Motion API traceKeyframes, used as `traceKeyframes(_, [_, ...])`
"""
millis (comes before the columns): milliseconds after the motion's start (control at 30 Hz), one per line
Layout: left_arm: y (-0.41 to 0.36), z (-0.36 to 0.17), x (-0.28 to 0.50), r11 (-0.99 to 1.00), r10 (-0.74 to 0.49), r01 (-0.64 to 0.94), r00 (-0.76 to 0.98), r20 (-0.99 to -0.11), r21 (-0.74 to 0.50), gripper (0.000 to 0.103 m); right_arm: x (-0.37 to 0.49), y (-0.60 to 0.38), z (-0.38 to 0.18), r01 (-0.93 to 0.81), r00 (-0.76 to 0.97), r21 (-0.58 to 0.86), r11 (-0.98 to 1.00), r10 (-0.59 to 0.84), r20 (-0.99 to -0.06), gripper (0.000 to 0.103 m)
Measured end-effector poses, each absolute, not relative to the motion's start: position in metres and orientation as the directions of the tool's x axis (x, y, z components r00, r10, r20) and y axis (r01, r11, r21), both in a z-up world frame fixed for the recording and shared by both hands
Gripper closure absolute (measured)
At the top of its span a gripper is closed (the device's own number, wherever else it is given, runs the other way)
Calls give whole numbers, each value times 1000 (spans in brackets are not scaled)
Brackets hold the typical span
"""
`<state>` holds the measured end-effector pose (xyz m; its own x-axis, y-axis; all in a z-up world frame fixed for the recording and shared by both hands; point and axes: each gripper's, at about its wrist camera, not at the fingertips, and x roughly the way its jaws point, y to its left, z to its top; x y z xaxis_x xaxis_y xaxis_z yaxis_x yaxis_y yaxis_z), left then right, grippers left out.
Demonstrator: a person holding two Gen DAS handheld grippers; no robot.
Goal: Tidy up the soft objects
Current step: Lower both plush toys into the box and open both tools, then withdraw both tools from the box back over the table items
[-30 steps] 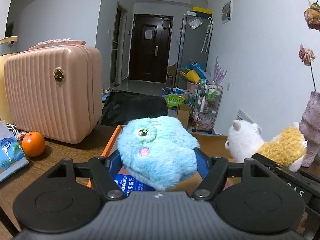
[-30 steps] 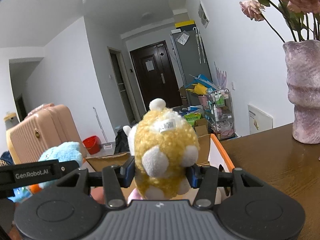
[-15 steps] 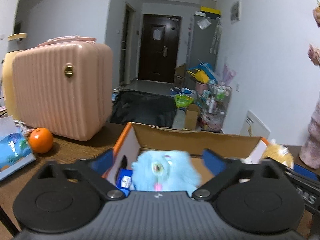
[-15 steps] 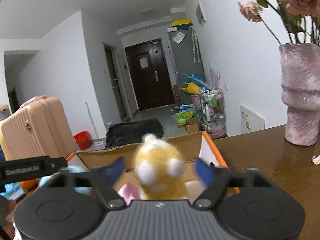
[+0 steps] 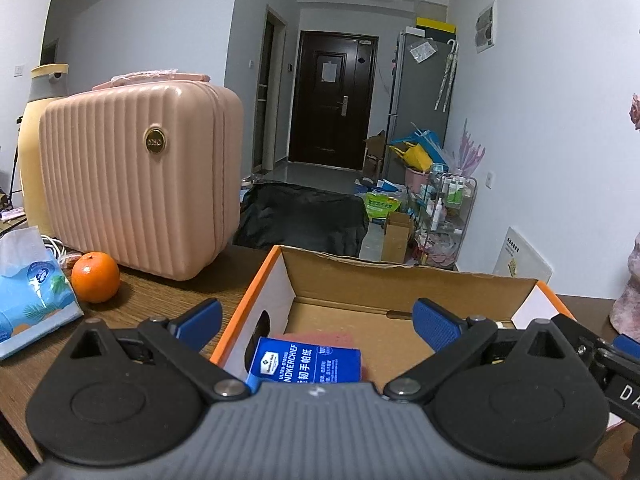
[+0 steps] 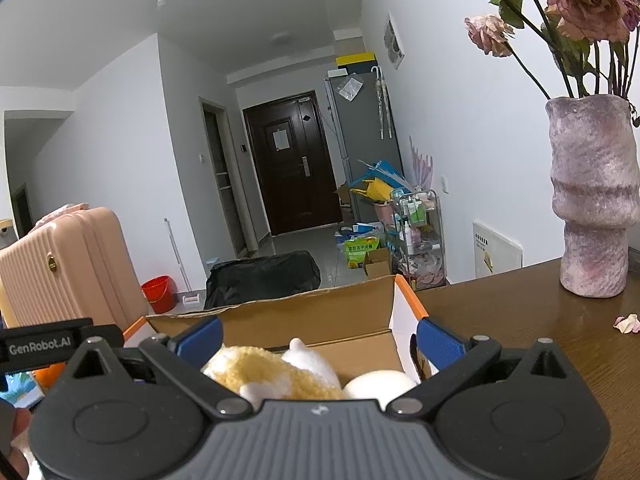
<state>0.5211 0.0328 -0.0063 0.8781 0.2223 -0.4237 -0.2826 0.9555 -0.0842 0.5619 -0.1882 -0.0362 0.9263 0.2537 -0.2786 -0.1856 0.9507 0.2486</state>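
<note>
1. The left gripper (image 5: 316, 320) hung over the box (image 5: 404, 276) with its jaws spread wide and nothing between them.
2. The right gripper (image 6: 318, 338) was still opening: the jaws were nearly at full spread, and the pads stood clear of the yellow plush (image 6: 264, 372) lying below them inside the box (image 6: 304, 312).
3. That plush lay low against the near wall, a white part of it showing beside it; a blue tissue pack (image 5: 312, 360) lay in the box under the left gripper. No blue toy showed in the left view, so I could not tell where it sat.
4. The step in hand looked like the release and withdrawal after dropping toys in.
5. To do it well, each gripper should lift straight up before swinging away, so that an open finger did not snag fur or catch the cardboard rim.
6. The right side needed more care, since the plush sat close under its jaws.
7. The two grippers hung just beside each other over the box, so they should part outwards, one at a time.
8. The vase (image 6: 592, 196) stood on the table to the right, apart from the box; a wide swing that way risked tipping it.
</note>
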Motion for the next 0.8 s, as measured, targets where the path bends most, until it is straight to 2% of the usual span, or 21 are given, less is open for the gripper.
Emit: traceKeyframes(800, [38,-11,490,954,245,-294,875,-417,-56,0,519,-188,-34,-190,940,181,965,232,-252,0])
